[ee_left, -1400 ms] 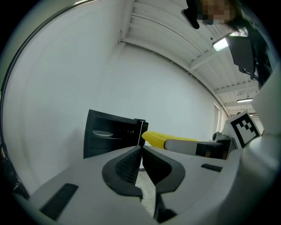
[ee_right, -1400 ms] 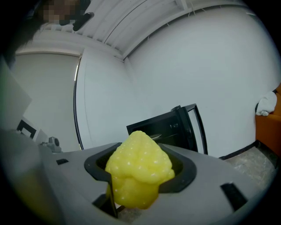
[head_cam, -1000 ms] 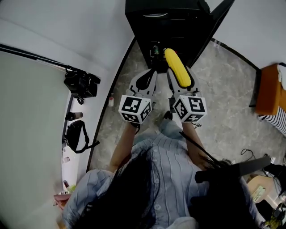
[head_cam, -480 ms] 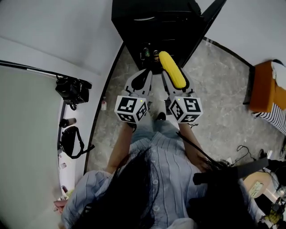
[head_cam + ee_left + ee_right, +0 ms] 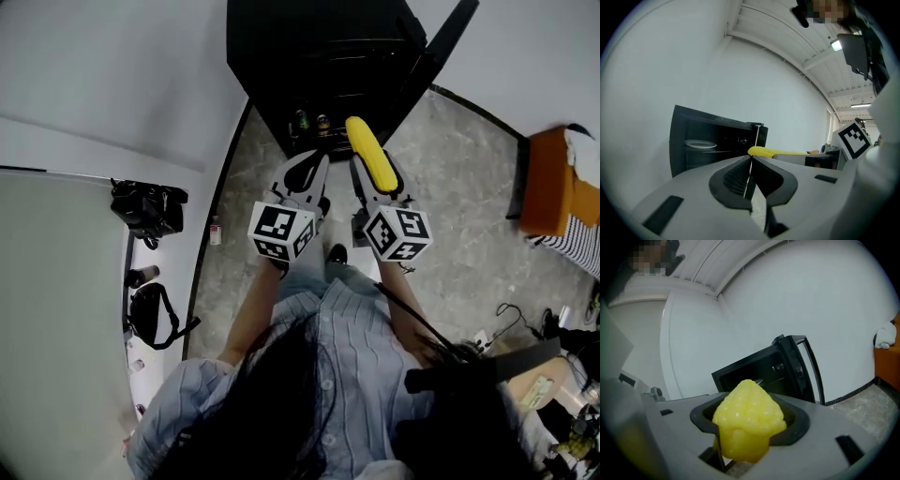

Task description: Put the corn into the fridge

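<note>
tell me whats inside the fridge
A white plate sits on a shelf of the open fridge, and two small items stand low at its front. The rest of the inside is too dark to make out.

Black camera over by the left wall, black bag just below it. Orange cabinet at the floor's right edge, striped cloth beside it, cables nearby.
</note>
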Tool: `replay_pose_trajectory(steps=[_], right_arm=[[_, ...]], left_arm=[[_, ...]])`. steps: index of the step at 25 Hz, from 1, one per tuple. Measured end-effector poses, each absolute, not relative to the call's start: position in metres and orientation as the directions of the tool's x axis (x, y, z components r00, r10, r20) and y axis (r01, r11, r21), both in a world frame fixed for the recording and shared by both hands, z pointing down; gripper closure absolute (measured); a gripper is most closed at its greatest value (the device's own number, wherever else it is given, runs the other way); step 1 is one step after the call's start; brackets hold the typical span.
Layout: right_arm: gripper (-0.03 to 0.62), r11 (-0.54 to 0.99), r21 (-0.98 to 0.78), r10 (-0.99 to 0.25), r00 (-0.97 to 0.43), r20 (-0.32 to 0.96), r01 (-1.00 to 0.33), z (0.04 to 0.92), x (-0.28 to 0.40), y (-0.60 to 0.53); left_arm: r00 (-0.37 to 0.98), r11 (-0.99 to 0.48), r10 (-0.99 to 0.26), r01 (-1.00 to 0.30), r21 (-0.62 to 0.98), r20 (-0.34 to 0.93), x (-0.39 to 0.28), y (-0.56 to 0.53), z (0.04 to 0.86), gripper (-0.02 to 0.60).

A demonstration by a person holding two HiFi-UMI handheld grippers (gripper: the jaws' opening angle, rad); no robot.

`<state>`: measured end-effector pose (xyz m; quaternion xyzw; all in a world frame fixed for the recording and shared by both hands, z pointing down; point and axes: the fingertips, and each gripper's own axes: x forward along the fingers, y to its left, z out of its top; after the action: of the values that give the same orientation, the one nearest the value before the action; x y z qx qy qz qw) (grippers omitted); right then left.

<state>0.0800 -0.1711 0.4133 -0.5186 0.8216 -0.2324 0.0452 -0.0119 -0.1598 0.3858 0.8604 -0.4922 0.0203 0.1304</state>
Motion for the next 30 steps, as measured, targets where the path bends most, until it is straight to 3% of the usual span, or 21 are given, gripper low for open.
replay_pose_trajectory(steps=[30], right_arm=[[0.339, 0.256, -0.405, -0.859, -0.399, 0.32, -0.878, 0.527, 0.084, -0.289]], left_arm=[[0.574, -0.521, -0.759, -0.819, 0.243, 0.308, -0.029, -0.262, 0.491, 0.558]])
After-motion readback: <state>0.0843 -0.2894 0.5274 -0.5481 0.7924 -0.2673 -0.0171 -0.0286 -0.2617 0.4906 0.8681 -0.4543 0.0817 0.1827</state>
